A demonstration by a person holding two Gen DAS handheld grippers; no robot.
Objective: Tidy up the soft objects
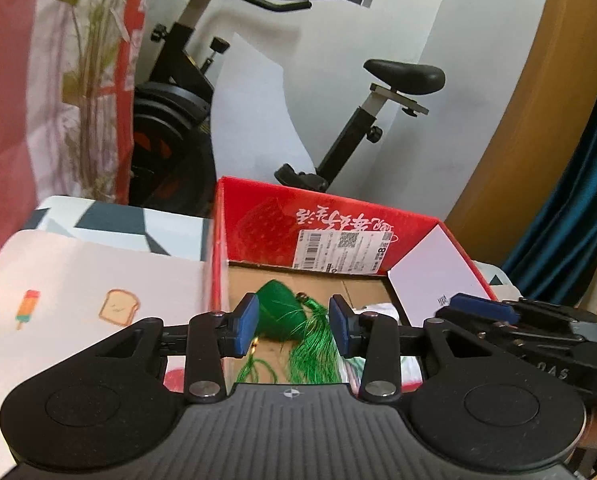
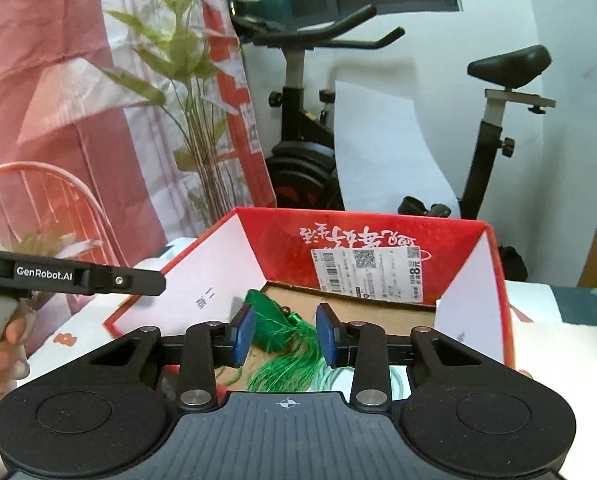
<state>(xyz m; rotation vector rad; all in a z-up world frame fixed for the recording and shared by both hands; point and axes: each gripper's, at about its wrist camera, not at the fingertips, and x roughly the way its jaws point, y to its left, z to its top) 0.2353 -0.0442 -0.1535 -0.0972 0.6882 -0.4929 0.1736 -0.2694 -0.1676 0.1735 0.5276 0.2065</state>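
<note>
Two grippers over red strawberry box (image 1: 326,216), jaws parted, neither grasping. Left gripper (image 1: 294,326) and right gripper (image 2: 284,334) both frame green tassel sachet (image 1: 284,314) lying on box's cardboard floor, apparently already dropped in. White cloth (image 1: 382,312) beside it inside box.

Your box (image 1: 418,236) sits on the worktop (image 1: 78,280), straight ahead of both hand-held grippers. The tassel ornament (image 1: 282,312) lies inside the box on its floor, toward the left side, with a shipping label (image 1: 342,250) on the far inner wall behind it. Your left hand-held gripper (image 1: 294,330) hangs above the box's near edge, your right hand-held gripper (image 2: 284,334) beside it. Behind the box stands an exercise bike (image 2: 298,152), with a plant (image 2: 186,80) to its left.
</note>
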